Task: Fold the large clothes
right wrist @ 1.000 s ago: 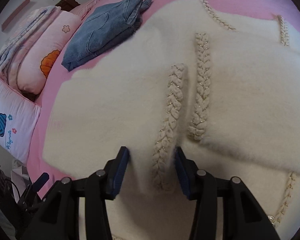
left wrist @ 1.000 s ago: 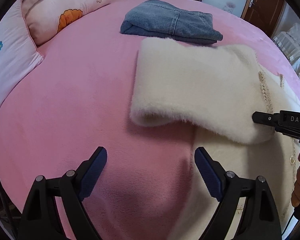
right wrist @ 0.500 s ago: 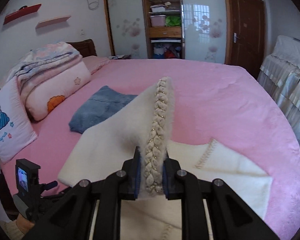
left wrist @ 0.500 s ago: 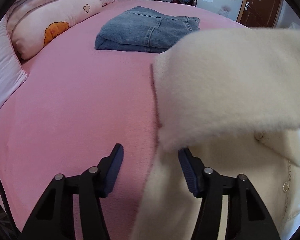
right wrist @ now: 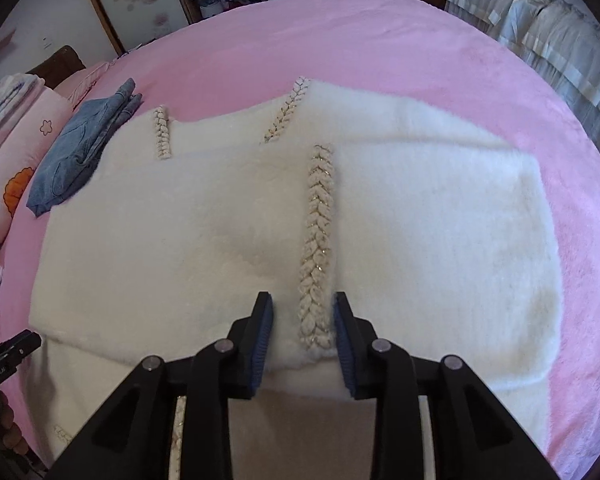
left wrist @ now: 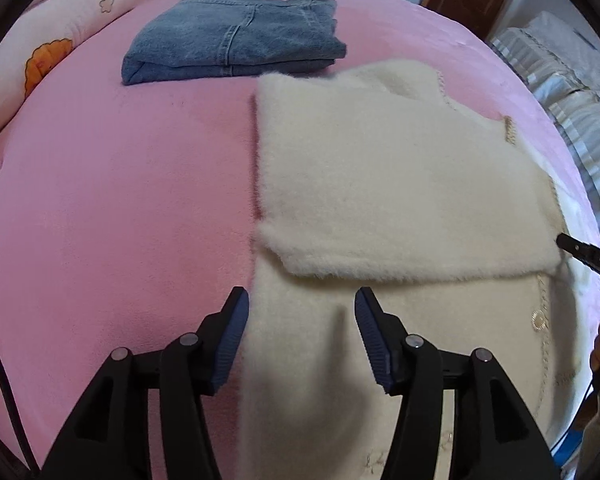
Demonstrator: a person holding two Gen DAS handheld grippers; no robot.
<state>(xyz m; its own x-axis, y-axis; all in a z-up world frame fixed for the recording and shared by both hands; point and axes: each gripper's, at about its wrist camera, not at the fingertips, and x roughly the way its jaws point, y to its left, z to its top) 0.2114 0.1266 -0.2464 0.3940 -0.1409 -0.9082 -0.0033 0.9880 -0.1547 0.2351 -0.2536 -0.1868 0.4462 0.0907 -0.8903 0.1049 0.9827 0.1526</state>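
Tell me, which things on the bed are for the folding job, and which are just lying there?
For the job: fluffy cream coat, its braided trim, left gripper, right gripper.
Just lying about: folded jeans, flowered pillow, pink blanket.

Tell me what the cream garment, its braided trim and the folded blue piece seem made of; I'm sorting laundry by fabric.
Cream garment: apparently plush faux fur or fleece; matte, with a fuzzy nap fringing its edges.
Braided trim: seemingly plaited cream yarn or cord with glinting gold thread; the fibre is unclear.
Folded blue piece: denim by its look, faded blue weave with stitched seams.
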